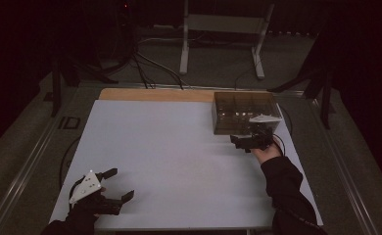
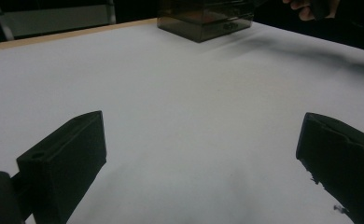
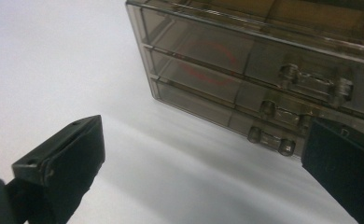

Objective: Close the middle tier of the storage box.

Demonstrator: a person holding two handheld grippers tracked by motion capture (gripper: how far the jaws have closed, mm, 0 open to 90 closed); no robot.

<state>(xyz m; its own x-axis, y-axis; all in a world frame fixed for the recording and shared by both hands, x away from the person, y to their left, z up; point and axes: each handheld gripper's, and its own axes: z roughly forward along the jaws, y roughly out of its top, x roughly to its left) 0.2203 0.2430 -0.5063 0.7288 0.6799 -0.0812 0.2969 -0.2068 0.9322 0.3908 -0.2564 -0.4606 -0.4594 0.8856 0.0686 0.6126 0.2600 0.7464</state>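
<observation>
A smoky, see-through drawer box (image 1: 245, 112) stands at the far right of the white table (image 1: 169, 161), just beside the bare wooden strip along the far edge. Its long axis runs left to right across the table, and its front, with the drawer handles, faces the near side, toward the person. In the right gripper view three shallow drawers lie stacked one above another, each with a small clear handle (image 3: 311, 81), and a red ring shows faintly through the top drawers.

The right gripper (image 1: 251, 141) hangs just in front of that face, its jaws spread wide and grasping nothing; one jaw stands close before the lowest handle, though whether it touches cannot be told.

The left gripper (image 1: 111, 185) rests near the left corner on the near side, well apart from the box, its jaws released and wide with only bare table between them.
</observation>
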